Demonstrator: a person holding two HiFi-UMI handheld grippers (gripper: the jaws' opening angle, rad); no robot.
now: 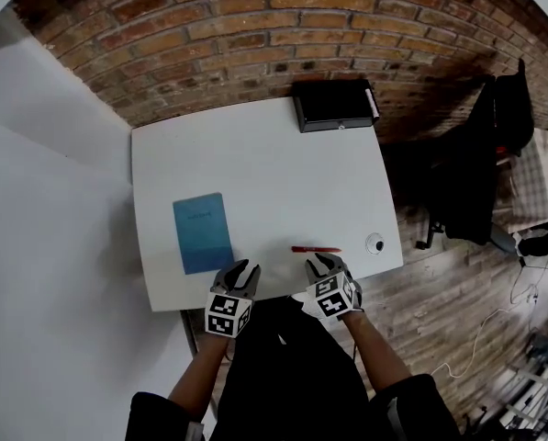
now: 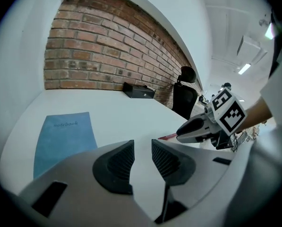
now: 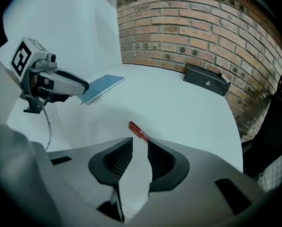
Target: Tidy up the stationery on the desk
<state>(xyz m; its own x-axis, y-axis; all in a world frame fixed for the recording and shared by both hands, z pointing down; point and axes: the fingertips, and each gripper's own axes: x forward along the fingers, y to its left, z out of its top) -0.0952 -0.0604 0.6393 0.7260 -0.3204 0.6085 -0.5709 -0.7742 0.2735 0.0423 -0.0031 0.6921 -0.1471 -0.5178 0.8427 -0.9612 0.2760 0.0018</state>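
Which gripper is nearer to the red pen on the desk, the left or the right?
Right. The right gripper sits just on the near side of the red pen, jaws open. The left gripper is farther off to the pen's left, by the near corner of the blue notebook.

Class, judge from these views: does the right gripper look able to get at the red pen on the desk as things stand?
Probably yes. The right gripper, jaws apart and empty, hovers just short of the red pen, which lies flat on the white desk; nothing stands between them.
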